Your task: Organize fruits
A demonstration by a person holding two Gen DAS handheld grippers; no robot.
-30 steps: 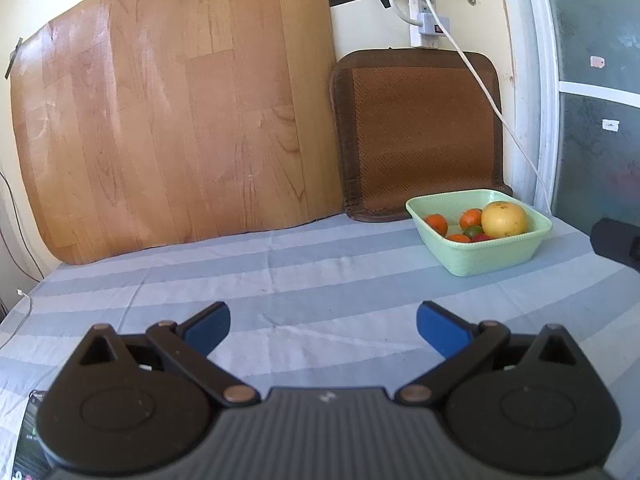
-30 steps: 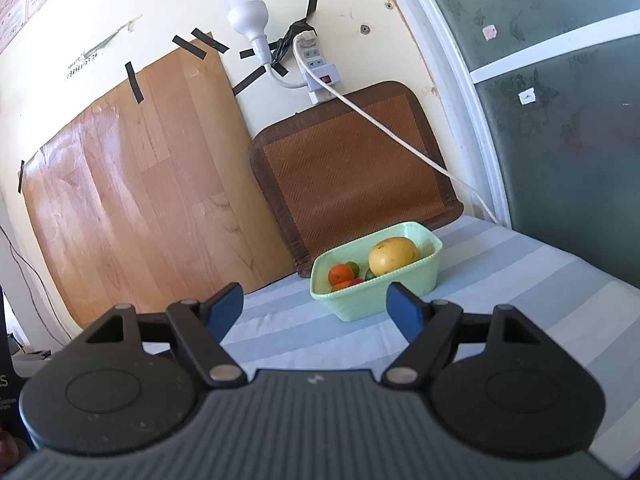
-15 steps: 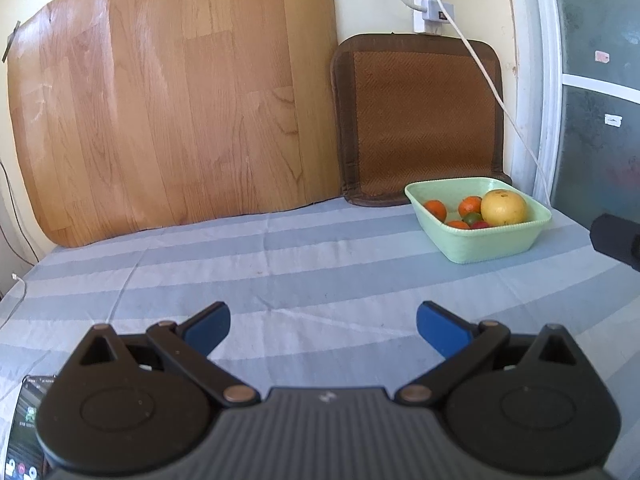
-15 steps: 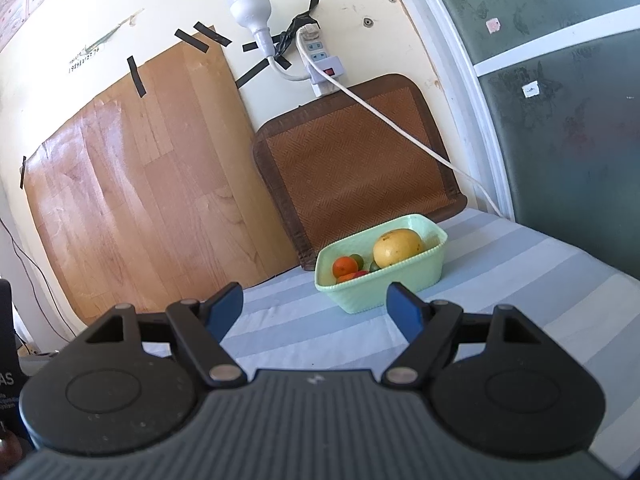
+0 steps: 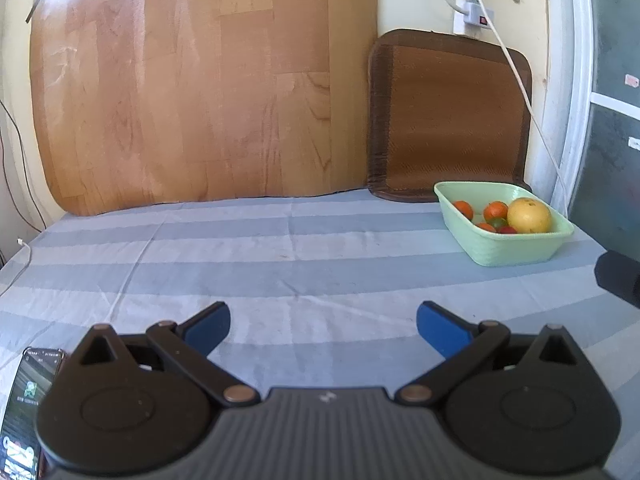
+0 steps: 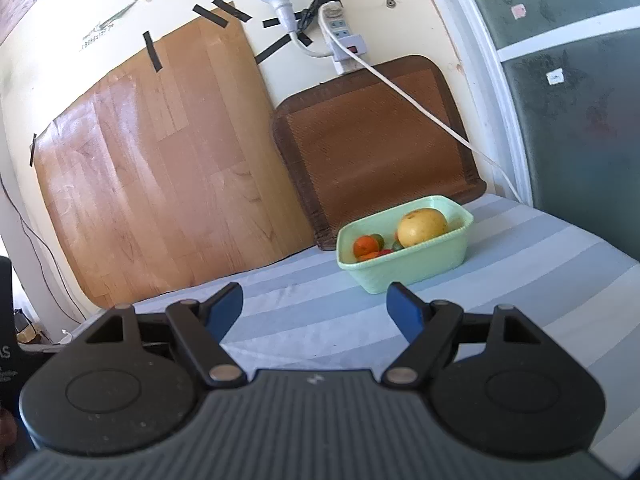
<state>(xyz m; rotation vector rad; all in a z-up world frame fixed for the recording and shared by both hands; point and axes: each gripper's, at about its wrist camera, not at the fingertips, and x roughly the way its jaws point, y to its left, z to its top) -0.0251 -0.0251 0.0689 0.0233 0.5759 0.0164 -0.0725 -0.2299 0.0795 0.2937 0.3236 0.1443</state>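
A pale green basin [image 5: 516, 250] [image 6: 416, 266] stands at the far right of the striped tablecloth, by the brown mat. Inside lie a big yellow fruit [image 5: 529, 215] [image 6: 422, 227], small oranges [image 5: 464, 209] [image 6: 365, 246], a green fruit [image 5: 499, 223] and a red one [image 5: 508, 230]. My left gripper [image 5: 323, 330] is open and empty, well short of the basin and to its left. My right gripper [image 6: 315, 307] is open and empty too, with the basin just beyond its right fingertip. A dark part of the right gripper [image 5: 618, 282] shows at the left wrist view's right edge.
A wood-pattern board [image 5: 192, 88] and a brown woven mat [image 5: 448, 116] lean on the back wall. A white cable [image 6: 420, 104] runs down from a power strip [image 6: 344, 40] behind the basin. A phone [image 5: 28, 396] lies at the near left corner. A glass door [image 6: 580, 120] closes the right side.
The left wrist view has tipped downward, so the basin sits higher in frame and the phone shows more. The right gripper has drifted closer to the basin. Both stay open.
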